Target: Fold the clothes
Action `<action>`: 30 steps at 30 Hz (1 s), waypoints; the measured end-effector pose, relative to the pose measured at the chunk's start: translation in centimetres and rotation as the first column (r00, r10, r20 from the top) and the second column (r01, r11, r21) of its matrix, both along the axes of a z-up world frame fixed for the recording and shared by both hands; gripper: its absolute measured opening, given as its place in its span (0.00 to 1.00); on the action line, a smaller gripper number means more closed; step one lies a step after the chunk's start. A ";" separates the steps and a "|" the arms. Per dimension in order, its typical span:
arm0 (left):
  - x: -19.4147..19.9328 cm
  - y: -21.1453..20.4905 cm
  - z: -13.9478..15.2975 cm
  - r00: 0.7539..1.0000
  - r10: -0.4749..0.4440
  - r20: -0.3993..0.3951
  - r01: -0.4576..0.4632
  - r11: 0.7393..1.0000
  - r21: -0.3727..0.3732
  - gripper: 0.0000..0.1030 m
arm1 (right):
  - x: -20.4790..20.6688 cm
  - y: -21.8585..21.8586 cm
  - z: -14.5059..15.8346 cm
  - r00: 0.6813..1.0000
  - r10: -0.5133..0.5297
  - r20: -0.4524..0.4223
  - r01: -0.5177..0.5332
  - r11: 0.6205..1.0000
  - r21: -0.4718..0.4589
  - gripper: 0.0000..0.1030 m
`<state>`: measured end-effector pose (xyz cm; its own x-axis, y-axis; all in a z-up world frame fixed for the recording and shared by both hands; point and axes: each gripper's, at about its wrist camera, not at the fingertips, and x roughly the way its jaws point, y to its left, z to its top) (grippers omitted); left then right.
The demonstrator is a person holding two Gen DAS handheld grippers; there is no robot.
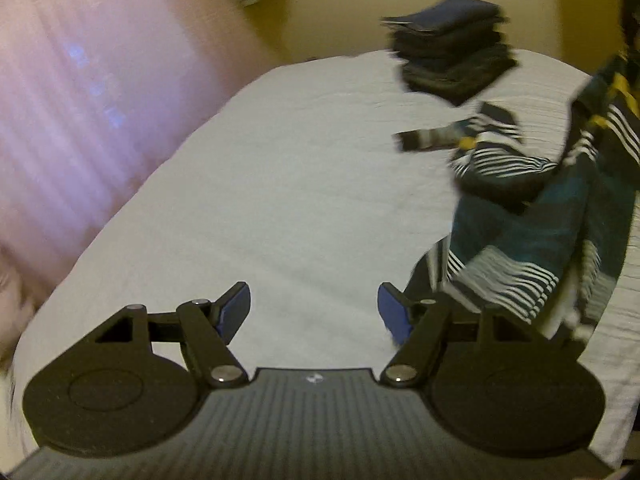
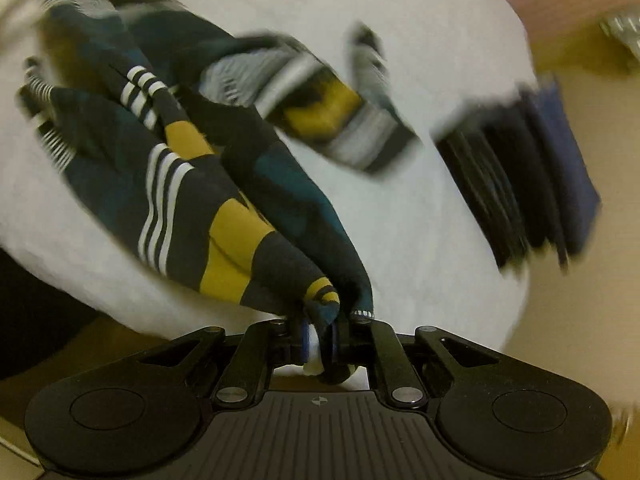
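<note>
Right hand-held gripper (image 2: pixel 320 340) clamped on striped garment (image 2: pixel 224 184); left hand-held gripper (image 1: pixel 314 312) agape beside it

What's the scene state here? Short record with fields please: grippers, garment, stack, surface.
left gripper: open, holding nothing, above the white surface
right gripper: shut on a bunched edge of the striped garment
striped garment: dark teal, yellow and white; crumpled, partly lifted, unfolded
folded stack: dark clothes, piled at the far side of the surface, apart from the garment
image quality: motion blur in both views
</note>
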<state>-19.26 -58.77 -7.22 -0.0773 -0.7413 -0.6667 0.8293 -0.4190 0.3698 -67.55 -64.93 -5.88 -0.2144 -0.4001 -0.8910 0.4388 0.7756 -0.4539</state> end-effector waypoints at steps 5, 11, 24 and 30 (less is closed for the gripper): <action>-7.4 -6.8 -2.7 0.977 -0.202 0.072 0.198 0.978 0.061 0.66 | -8.2 -4.8 -3.5 0.984 -0.171 -0.042 0.172 0.985 0.019 0.07; -17.1 -14.0 -8.7 0.796 -0.565 0.217 0.552 0.825 0.126 0.63 | -9.8 -6.1 -5.6 0.983 -0.180 0.028 0.178 0.982 0.069 0.08; -24.2 -15.7 -16.8 0.197 -0.908 0.369 0.897 0.319 0.305 0.07 | -12.6 -4.1 -6.7 0.940 -0.313 0.134 0.302 0.949 0.094 0.08; -19.7 -17.3 -11.5 0.550 -0.771 0.320 0.782 0.610 0.127 0.06 | -11.7 -3.3 -5.2 0.935 -0.294 0.201 0.300 0.954 -0.001 0.08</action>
